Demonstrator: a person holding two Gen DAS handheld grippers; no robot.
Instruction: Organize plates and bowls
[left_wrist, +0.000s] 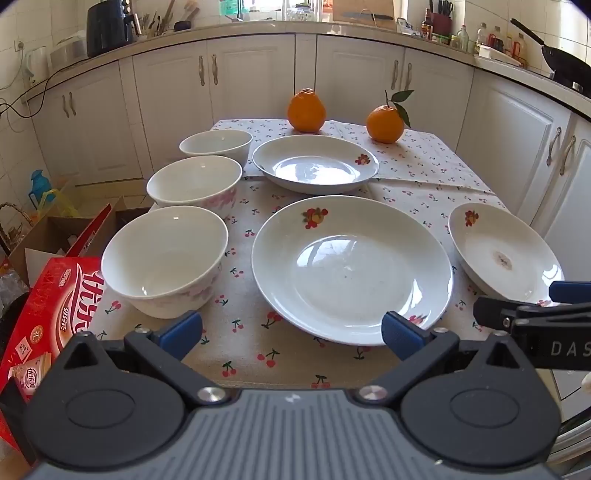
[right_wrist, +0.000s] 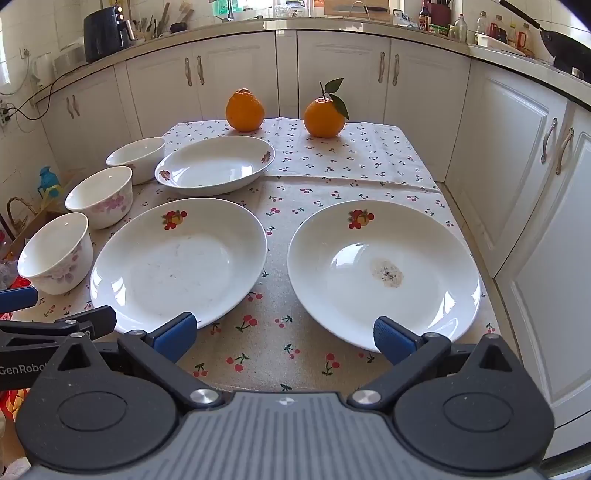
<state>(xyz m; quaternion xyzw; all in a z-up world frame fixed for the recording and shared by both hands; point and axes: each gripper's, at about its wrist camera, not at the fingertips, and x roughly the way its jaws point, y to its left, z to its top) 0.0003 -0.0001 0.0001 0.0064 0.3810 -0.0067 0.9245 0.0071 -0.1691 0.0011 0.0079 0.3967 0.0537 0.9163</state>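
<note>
Left gripper (left_wrist: 291, 334): jaws spread wide, holding nothing.
Right gripper (right_wrist: 282, 338): jaws spread wide, empty.
Plates: 3 white ceramic plates with fruit motifs (left_wrist: 351, 269) ahead of both grippers on the cherry-print tablecloth (right_wrist: 280, 354).
Bowls: 3 white ceramic bowls (left_wrist: 164, 260) in a row, left of the left gripper.

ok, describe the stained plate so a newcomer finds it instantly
On the cherry-print tablecloth, skip the bowls along the left edge and look at the near right corner. That plate sits right of a similar plate, and it alone has a brownish speckled stain in its centre.
</note>
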